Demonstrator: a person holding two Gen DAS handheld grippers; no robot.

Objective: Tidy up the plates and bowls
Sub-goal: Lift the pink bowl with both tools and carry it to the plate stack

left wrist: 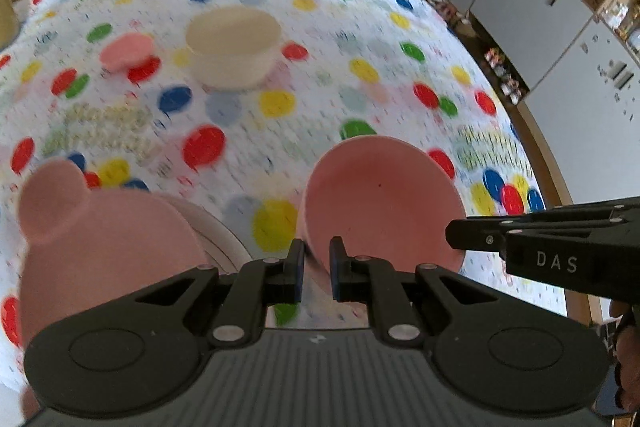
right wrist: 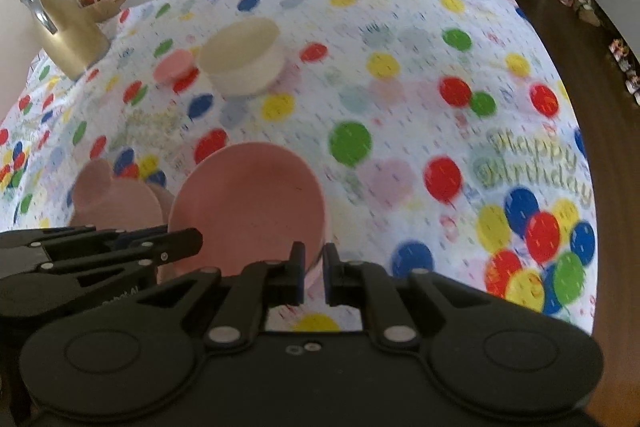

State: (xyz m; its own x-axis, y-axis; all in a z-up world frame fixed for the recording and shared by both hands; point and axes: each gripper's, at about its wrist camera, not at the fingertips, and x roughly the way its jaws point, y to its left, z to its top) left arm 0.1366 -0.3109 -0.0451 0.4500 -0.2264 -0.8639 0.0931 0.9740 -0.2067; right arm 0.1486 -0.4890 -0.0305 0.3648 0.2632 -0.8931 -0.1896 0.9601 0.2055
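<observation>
Blurrily, each claw, left [left wrist: 317, 259] and right [right wrist: 313, 264], pinches the pink bowl's [left wrist: 380, 203] rim, its underside hidden.

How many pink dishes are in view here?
3: a pink bowl gripped at its rim by both grippers, a pink eared plate to its left, and a small pink lid-like piece beside the cream bowl.

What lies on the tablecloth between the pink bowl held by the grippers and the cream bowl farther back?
Nothing stands between the pink bowl and the cream bowl: only bare balloon-print tablecloth. Both wrist views show this.
</observation>
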